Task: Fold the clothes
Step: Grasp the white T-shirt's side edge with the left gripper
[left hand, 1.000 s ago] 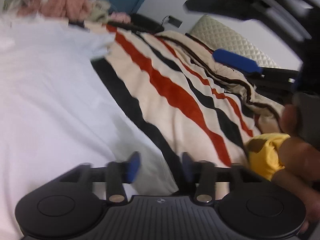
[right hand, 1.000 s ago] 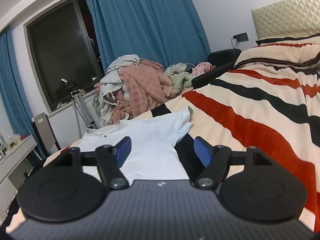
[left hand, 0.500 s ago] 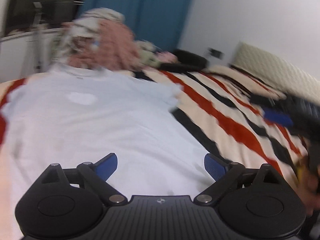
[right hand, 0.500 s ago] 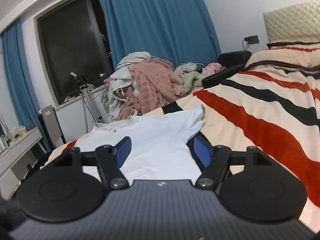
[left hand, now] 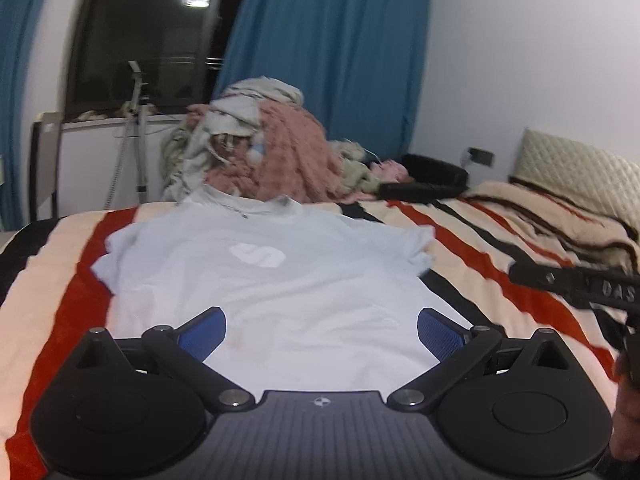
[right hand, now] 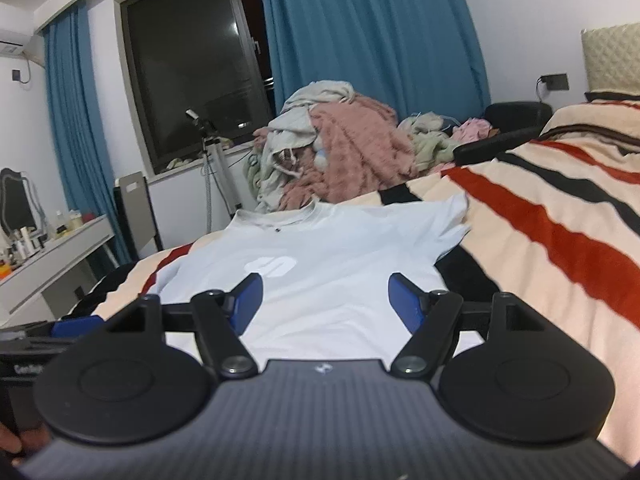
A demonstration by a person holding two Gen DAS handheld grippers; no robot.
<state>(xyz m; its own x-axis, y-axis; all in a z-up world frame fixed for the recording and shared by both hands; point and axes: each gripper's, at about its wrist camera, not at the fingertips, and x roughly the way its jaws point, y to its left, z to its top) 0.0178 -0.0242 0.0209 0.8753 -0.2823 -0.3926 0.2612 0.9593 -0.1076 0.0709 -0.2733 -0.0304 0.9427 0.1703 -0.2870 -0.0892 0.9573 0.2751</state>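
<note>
A pale blue polo shirt (left hand: 280,280) lies spread flat, front up, on the striped bed, collar at the far end; it also shows in the right wrist view (right hand: 328,264). My left gripper (left hand: 322,334) is open and empty, held just above the shirt's near hem. My right gripper (right hand: 326,300) is open and empty, above the lower part of the shirt. The right gripper's body shows at the right edge of the left wrist view (left hand: 576,284).
A striped red, black and cream blanket (right hand: 552,232) covers the bed. A heap of pink and grey clothes (right hand: 340,148) lies beyond the shirt's collar. A desk (right hand: 52,252) stands at the left, a tripod (left hand: 136,136) by the window, a padded headboard (left hand: 580,172) at the right.
The left gripper has swung from the shirt's right edge to face it squarely and opened wide. The right gripper has opened a little wider and drawn back slightly.
</note>
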